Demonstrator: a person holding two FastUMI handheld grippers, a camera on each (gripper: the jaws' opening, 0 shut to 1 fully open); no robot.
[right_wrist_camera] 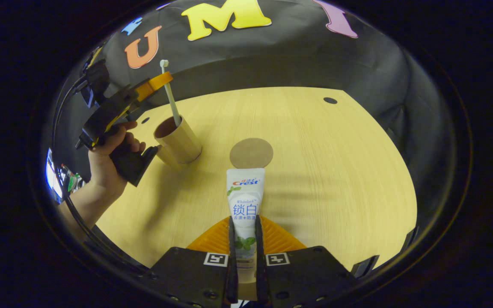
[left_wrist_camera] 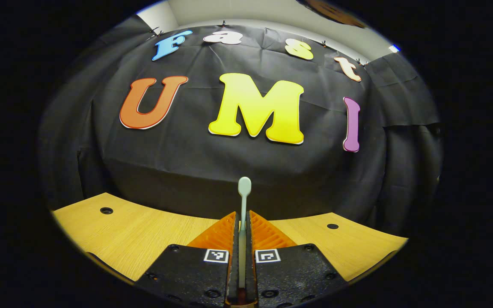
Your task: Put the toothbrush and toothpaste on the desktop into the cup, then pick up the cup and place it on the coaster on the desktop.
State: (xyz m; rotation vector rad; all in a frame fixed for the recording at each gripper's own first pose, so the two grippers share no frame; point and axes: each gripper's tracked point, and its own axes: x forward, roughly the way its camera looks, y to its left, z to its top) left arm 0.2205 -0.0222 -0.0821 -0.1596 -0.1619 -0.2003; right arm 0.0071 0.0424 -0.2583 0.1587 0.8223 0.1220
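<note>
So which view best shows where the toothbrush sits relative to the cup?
The right gripper view: the toothbrush stands with its lower end inside the cup, held by the left claw. The left gripper view shows its handle between the fingers, head up.

A light wood-grain tabletop (right_wrist_camera: 315, 171) spreads across the middle of the right gripper view, with a small dark round hole (right_wrist_camera: 330, 100) near its far edge at upper right. In the left gripper view the tabletop (left_wrist_camera: 144, 239) curves along the bottom, with one hole (left_wrist_camera: 106, 210) at lower left and another hole (left_wrist_camera: 332, 226) at lower right. Black cloth (left_wrist_camera: 186, 162) rises behind it, and a pale wall (left_wrist_camera: 246, 13) shows along the top.
</note>
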